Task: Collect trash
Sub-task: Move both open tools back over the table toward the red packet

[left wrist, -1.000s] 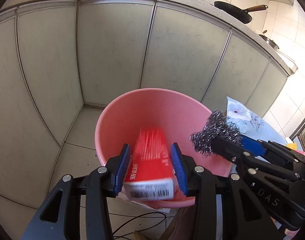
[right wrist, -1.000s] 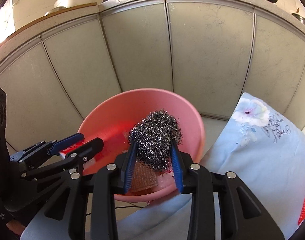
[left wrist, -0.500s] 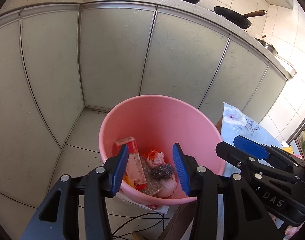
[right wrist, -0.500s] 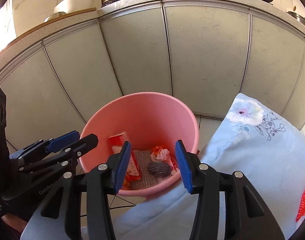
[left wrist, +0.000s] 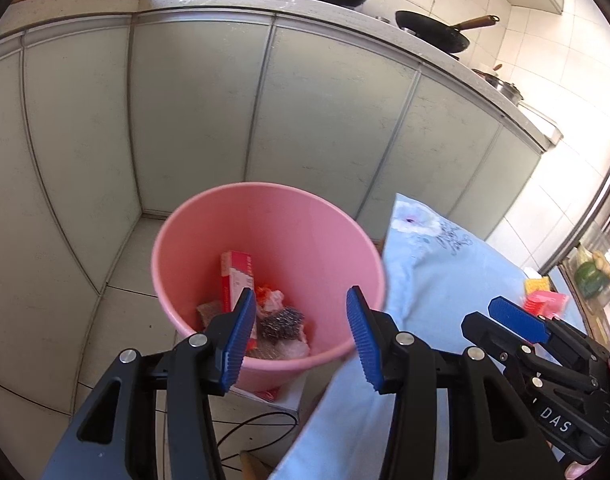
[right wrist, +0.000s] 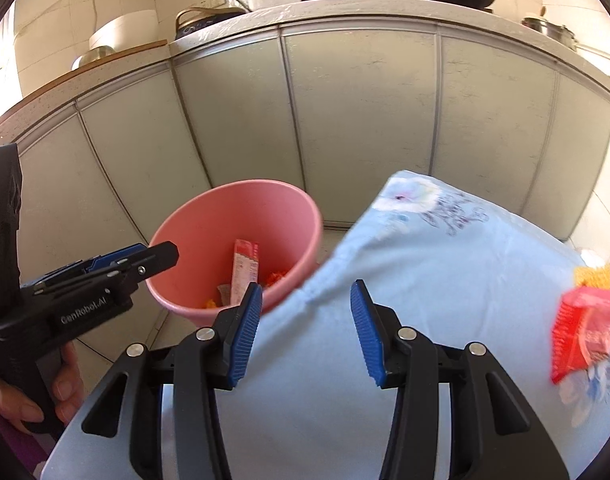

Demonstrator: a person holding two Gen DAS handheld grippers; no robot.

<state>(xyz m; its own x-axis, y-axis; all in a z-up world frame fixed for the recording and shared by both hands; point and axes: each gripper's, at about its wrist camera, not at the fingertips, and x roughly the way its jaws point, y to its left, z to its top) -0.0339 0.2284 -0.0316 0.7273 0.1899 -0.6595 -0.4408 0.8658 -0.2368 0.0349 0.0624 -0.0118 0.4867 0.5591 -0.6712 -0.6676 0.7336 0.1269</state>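
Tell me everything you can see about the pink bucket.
The pink bucket looks like smooth plastic, round, with a thin rim and walls narrowing downward. It stands upright on the tiled floor in front of grey cabinet doors, next to a light blue cloth-covered surface. It is open on top. Inside lie a red carton leaning on the wall, a steel wool ball and crumpled wrappers. Neither gripper touches it.

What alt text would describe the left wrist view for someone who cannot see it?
An open, empty left gripper hangs above a pink bucket holding a red box, a steel scourer and wrappers. A blue cloth lies beside it.
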